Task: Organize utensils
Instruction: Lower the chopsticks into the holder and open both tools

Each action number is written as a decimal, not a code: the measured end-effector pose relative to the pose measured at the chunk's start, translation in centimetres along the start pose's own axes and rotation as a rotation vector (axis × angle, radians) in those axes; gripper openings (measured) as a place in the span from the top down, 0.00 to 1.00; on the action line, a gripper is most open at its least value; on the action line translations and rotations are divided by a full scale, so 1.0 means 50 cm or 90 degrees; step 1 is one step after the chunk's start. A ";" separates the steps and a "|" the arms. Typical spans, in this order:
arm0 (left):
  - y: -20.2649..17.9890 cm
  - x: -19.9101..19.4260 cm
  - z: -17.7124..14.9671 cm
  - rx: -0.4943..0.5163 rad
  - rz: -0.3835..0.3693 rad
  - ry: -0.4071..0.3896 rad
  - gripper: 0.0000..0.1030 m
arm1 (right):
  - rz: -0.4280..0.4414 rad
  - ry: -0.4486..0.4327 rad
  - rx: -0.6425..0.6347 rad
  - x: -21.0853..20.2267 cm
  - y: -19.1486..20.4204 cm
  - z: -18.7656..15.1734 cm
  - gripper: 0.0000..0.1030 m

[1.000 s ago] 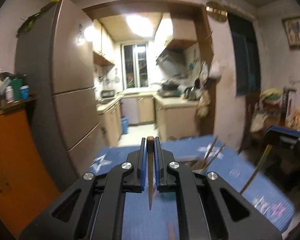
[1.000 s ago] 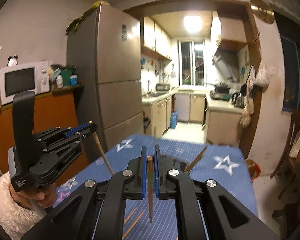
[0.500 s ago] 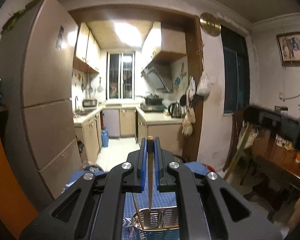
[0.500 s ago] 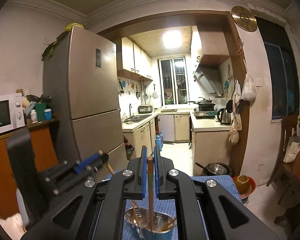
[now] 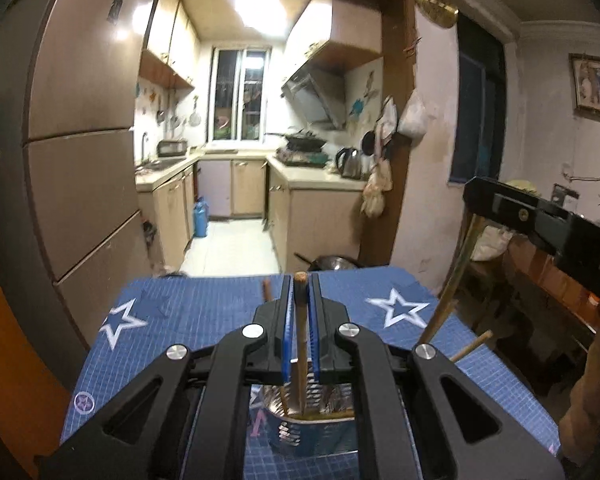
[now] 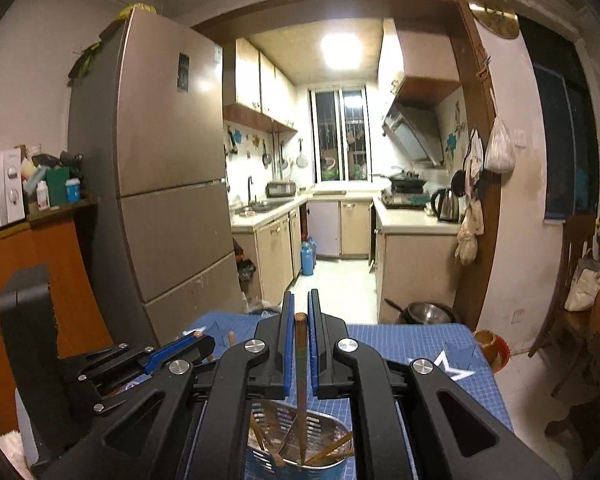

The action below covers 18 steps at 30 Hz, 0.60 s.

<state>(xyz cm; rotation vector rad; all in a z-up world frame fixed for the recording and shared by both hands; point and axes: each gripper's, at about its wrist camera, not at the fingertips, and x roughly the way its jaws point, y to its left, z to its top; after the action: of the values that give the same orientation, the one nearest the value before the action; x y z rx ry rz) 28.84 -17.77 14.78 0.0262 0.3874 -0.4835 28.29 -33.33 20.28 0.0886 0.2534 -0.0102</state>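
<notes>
A metal utensil holder point(image 5: 312, 420) stands on the blue star-patterned table, right below both grippers; it also shows in the right wrist view point(image 6: 300, 444) with several chopsticks leaning in it. My left gripper point(image 5: 301, 292) is shut on a brown chopstick point(image 5: 300, 344) whose lower end reaches into the holder. My right gripper point(image 6: 300, 312) has its jaws slightly apart around a greenish-brown chopstick point(image 6: 301, 376) that stands in the holder. The right gripper also shows at the right of the left wrist view point(image 5: 540, 220), the left gripper at the left of the right wrist view point(image 6: 148, 360).
The blue star mat point(image 5: 188, 312) covers the table. A fridge point(image 6: 168, 184) stands behind on the left, an orange cabinet with a microwave point(image 6: 0, 192) beside it. A kitchen lies beyond. A wooden chair point(image 6: 572, 280) and pots on the floor point(image 6: 424, 312) are at the right.
Both grippers have tilted down over the holder, lowering their chopsticks into it. The right gripper's jaws have parted slightly from its chopstick.
</notes>
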 end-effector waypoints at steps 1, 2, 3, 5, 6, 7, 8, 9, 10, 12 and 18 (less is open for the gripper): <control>0.004 0.001 -0.005 -0.002 -0.001 0.005 0.95 | -0.007 0.006 0.001 0.007 -0.001 -0.005 0.88; 0.007 0.000 -0.007 -0.001 0.003 0.004 0.95 | -0.011 0.008 0.004 0.011 -0.005 -0.009 0.85; 0.010 0.000 -0.006 0.000 0.004 0.003 0.95 | -0.014 0.008 0.005 0.010 -0.005 -0.013 0.85; 0.015 -0.006 -0.007 0.000 0.004 0.000 0.95 | -0.019 0.008 0.007 0.008 -0.010 -0.016 0.85; 0.019 -0.007 -0.006 0.000 0.006 -0.002 0.95 | -0.021 0.007 0.008 0.007 -0.010 -0.016 0.85; 0.022 -0.010 -0.007 0.000 0.008 -0.004 0.95 | -0.023 0.005 0.008 0.004 -0.013 -0.018 0.85; 0.024 -0.014 -0.008 0.000 0.010 -0.006 0.95 | -0.024 0.004 0.007 0.001 -0.013 -0.017 0.85; 0.028 -0.018 -0.009 -0.004 0.012 -0.008 0.95 | -0.026 0.002 0.007 -0.005 -0.016 -0.019 0.85; 0.031 -0.020 -0.009 -0.007 0.012 -0.010 0.95 | -0.026 0.001 0.008 -0.010 -0.018 -0.021 0.85; 0.035 -0.028 -0.010 -0.013 0.018 -0.017 0.95 | -0.026 0.002 0.011 -0.021 -0.024 -0.028 0.85; 0.055 -0.104 -0.030 -0.037 0.027 -0.053 0.95 | -0.032 -0.004 0.030 -0.088 -0.059 -0.064 0.85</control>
<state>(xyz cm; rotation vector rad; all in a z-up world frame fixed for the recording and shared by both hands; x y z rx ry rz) 25.34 -12.84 15.14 -0.0417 0.3192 -0.4296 23.18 -35.99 18.05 0.1284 0.2486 -0.0663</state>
